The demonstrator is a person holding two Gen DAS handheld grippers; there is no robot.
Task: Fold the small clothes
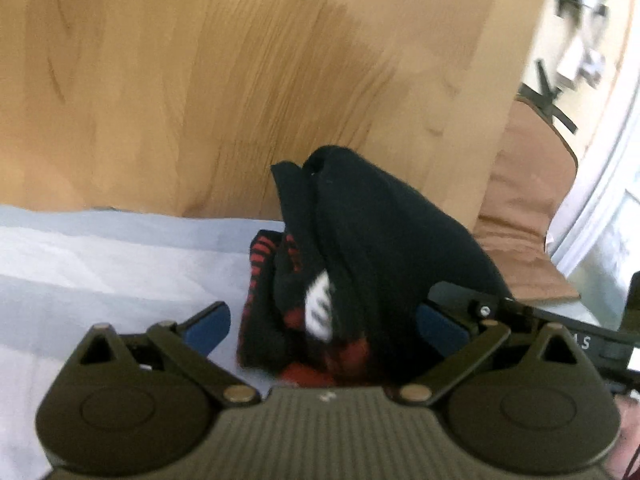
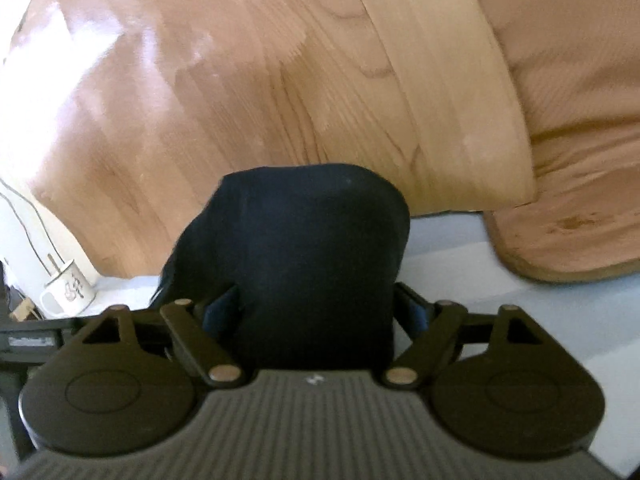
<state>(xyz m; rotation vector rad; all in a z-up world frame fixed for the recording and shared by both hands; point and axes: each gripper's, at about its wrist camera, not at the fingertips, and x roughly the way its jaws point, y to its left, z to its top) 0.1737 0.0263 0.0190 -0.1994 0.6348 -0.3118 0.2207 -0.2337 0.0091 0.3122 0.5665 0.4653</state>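
A small black garment (image 1: 380, 240) with red stripes and a white patch stands bunched up on the pale blue cloth (image 1: 100, 264). My left gripper (image 1: 320, 324) is open with its blue pads either side of the garment's lower part. In the right wrist view the same black garment (image 2: 304, 260) fills the space between the fingers. My right gripper (image 2: 316, 312) is open wide around the cloth, its pads partly hidden behind it. The right gripper's body shows at the right edge of the left wrist view (image 1: 560, 332).
A wooden headboard or panel (image 1: 240, 80) rises behind the pale blue surface. A tan cushion (image 2: 580, 160) lies at the right. A white mug (image 2: 68, 292) with a cable stands at the far left of the right wrist view.
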